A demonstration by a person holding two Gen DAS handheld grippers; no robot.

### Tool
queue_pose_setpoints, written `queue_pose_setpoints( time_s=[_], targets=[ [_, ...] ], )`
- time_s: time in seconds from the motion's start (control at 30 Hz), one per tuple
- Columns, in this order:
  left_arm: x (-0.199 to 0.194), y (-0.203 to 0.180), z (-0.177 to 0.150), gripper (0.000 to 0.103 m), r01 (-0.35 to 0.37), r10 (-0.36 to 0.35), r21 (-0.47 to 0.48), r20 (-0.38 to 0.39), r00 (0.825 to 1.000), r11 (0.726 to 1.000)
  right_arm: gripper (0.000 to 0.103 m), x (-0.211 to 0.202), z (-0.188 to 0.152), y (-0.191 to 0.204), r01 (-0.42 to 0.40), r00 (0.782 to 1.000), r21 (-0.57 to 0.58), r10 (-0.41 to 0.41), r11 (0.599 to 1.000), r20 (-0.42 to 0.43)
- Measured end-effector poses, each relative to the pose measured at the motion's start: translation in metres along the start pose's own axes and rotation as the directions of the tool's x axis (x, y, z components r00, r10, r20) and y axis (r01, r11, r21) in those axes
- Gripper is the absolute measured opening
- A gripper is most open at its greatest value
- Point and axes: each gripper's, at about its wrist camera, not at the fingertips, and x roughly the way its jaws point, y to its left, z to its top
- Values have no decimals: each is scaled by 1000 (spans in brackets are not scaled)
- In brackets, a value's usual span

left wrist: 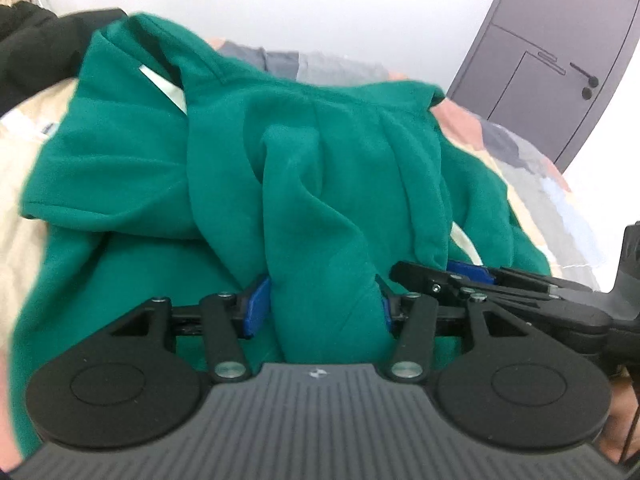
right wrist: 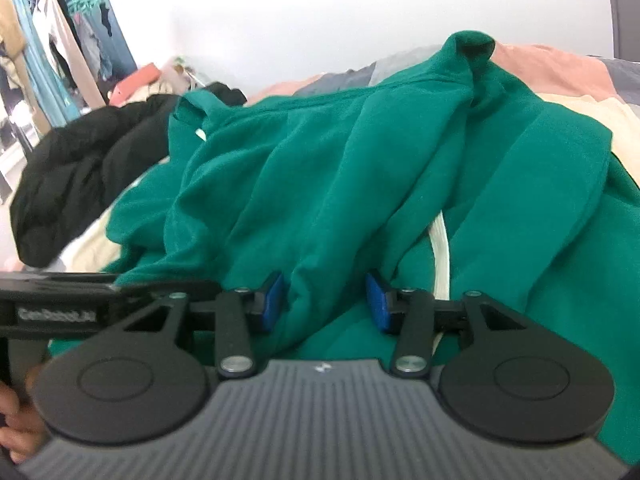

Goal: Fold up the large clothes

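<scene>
**A:** Where's the hoodie [left wrist: 312,184] sitting right now?

**B:** The green one is bunched up on the bed [left wrist: 24,184], straight ahead of both hand-held grippers. It's rumpled in thick folds, with a white drawstring [right wrist: 439,256] running through the mess just right of the right hand-held gripper.

**A:** And the left hand-held gripper [left wrist: 320,304]?

**B:** About half open, with a fat fold of green cloth filling the gap. Its blue pads [left wrist: 258,306] sit tight against the fold on both sides, so it has hold of that bunch.

**A:** Same for the right one?

**B:** The right hand-held gripper [right wrist: 326,306] is a bit narrower, also with a ridge of the hoodie between its blue pads [right wrist: 378,306]. The cloth touches both pads and looks pinched, so it's gripping too.

**A:** How close are the two?

**B:** Very close. In the left wrist view the right one pokes in from the right, just beside the left one's right finger. In the right wrist view the left one's black body shows at the left edge.

**A:** Anything else around?

**B:** A black garment [right wrist: 68,176] lies heaped beyond and to the left of the hoodie. A grey door [left wrist: 560,52] stands off to the far right, and clothes on a rack [right wrist: 52,40] hang far left.
</scene>
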Motion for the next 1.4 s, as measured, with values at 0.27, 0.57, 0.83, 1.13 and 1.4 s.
queue_pose_setpoints(
  time_s=[0.27,0.57,0.83,1.13,1.4],
  targets=[
    [-72,-6,-12,58,-9,9,-10,50,999,1000,48,-51,0,13,29,999,-47,-27,998,43],
    [-131,3,-48,58,-87,86,-67,-24,996,994,48,-122,-16,-5,146,989,69,-146,987,7],
    [-150,69,-56,63,-161,139,-271,-99,985,949,83,-152,-27,-57,299,952,326,-302,897,-40],
    [-140,122,-65,67,-172,109,-487,-156,982,856,83,-132,-47,-127,312,948,630,-270,711,-165],
    [-126,118,-74,67,-93,-12,-529,-192,981,844,85,-121,-63,-151,122,992,771,-52,626,-115]
  ],
)
